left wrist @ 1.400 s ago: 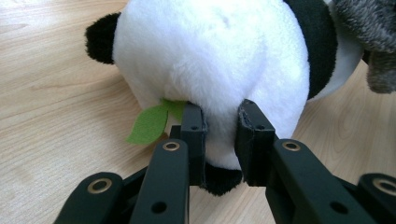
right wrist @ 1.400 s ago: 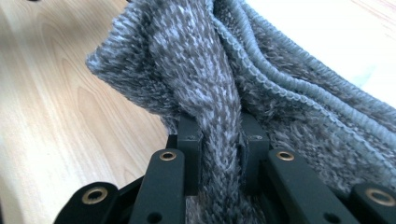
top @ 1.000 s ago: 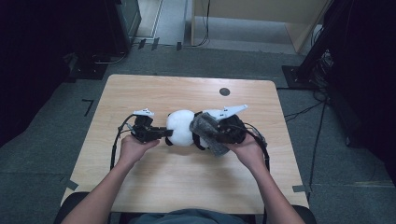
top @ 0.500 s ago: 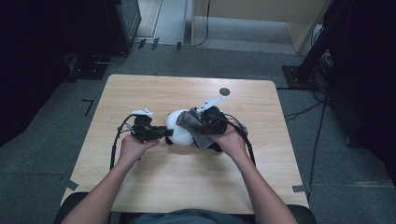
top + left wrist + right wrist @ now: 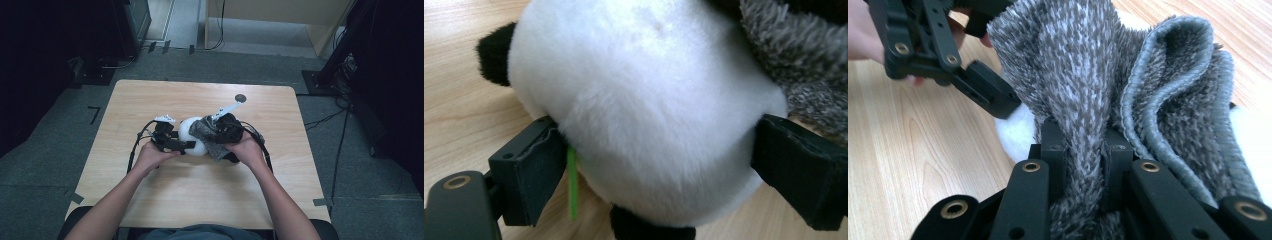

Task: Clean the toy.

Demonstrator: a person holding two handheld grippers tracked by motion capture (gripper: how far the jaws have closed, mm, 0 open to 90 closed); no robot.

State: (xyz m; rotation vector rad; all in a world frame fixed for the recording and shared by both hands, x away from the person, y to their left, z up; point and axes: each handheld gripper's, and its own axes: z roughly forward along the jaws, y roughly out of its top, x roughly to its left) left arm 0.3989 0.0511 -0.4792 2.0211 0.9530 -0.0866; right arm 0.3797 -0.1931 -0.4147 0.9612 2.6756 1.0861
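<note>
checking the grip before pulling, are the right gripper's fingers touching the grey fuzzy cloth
Touching. In the right gripper view, the right gripper is closed on a fold of the grey fuzzy cloth, both fingers pressing into the pile with no gap.

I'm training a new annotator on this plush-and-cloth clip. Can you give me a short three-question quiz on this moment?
1. True or false: the right gripper has its jaws clamped on the grey fuzzy cloth.
2. Which colour is the thin strip beside one jaw of the left gripper? A red, B green, C blue.
3. What does the white plush toy rest on?

Key
1. True: a fold of cloth is pinched between the jaws in the right gripper view.
2. B, green.
3. The wooden table, with a left gripper jaw on each side of it; those jaws have just been opening.
</note>
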